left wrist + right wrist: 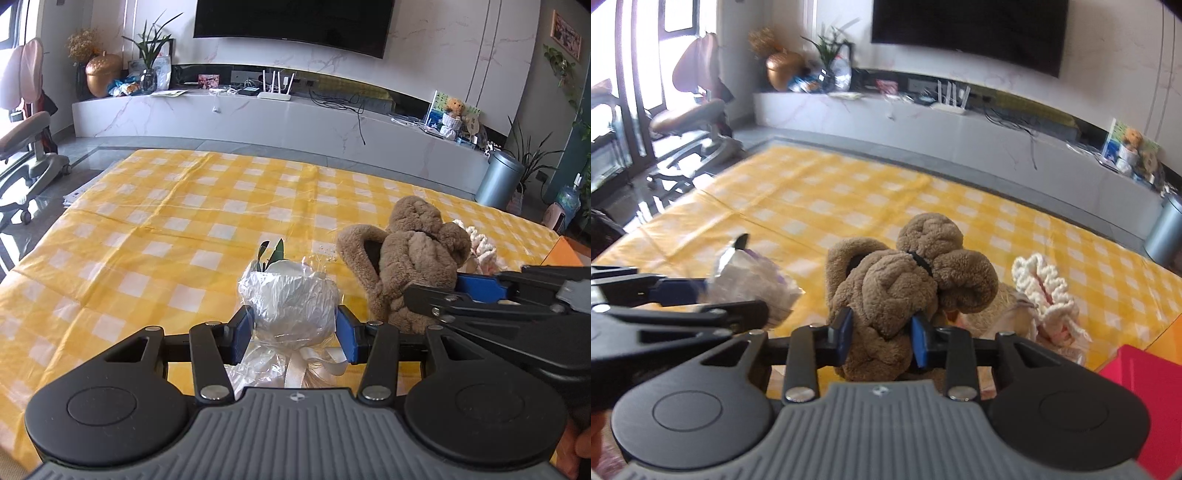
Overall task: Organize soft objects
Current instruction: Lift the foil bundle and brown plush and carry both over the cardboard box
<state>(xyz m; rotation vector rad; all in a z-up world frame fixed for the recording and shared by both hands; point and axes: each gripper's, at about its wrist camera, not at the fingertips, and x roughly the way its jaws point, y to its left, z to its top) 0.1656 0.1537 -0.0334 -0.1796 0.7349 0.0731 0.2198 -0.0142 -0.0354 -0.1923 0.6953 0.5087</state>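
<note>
Left tongs (pixel 293 334) pinch the cellophane-wrapped bouquet (pixel 291 299) on the yellow checked worktop (pixel 147 229). Right tongs (pixel 882 338) squeeze the brown plush toy (pixel 897 291) low on its body, just beside the bouquet. Risks: slick wrap slipping free; plush sagging, dragging the crocheted piece (pixel 1049 295).

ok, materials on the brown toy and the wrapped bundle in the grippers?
Brown plush toy: looks like soft fleece or faux fur, matte, with a nubby pile that dents between the pads. Wrapped bundle: seemingly thin clear plastic film, glossy and crinkled, over something white; a satin-looking white ribbon is tied below.
</note>
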